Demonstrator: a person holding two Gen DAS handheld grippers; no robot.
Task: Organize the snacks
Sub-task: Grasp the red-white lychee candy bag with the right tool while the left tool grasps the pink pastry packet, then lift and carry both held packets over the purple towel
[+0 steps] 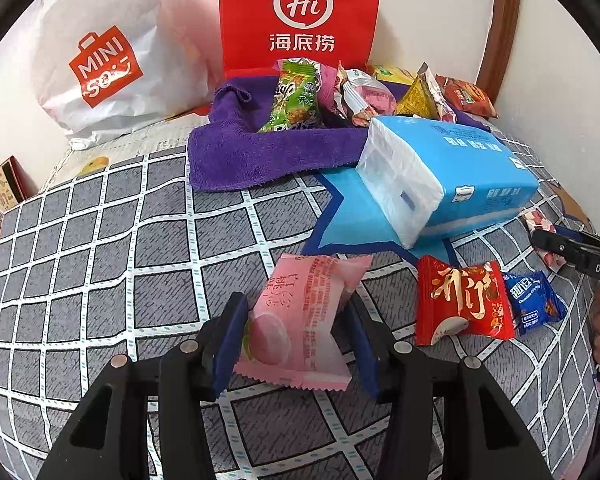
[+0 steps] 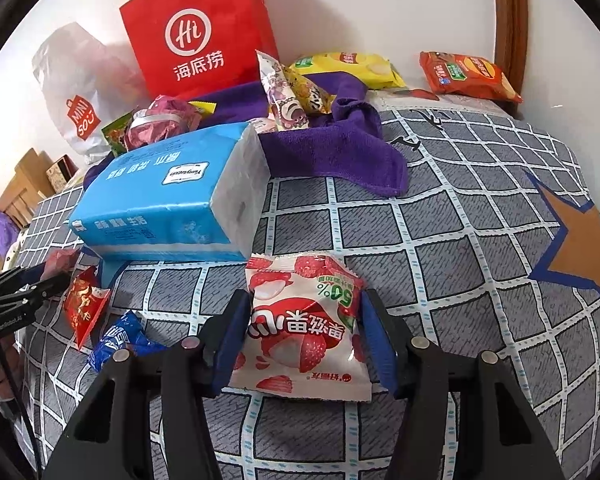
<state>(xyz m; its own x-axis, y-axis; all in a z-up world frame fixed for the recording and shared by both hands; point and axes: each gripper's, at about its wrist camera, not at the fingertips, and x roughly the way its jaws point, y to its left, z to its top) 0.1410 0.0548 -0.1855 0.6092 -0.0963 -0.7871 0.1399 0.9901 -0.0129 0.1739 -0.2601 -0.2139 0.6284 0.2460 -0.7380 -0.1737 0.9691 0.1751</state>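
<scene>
Grasp step: left gripper is clamped on the pink peach-print snack packet on the checked bed cover. Right gripper straddles the white lychee-print snack packet, jaws apparently apart. Next: lift toward the bed's far edge.

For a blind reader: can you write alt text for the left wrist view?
The left gripper pinches a pink snack packet above a grey checked cover; a blue tissue pack lies beyond it, with snacks on a purple towel.

Glossy plastic pink snack wrapper, fluffy purple cloth towel, matt woven checked bedsheet, crinkled white paper bag, shiny blue tissue pack.
</scene>
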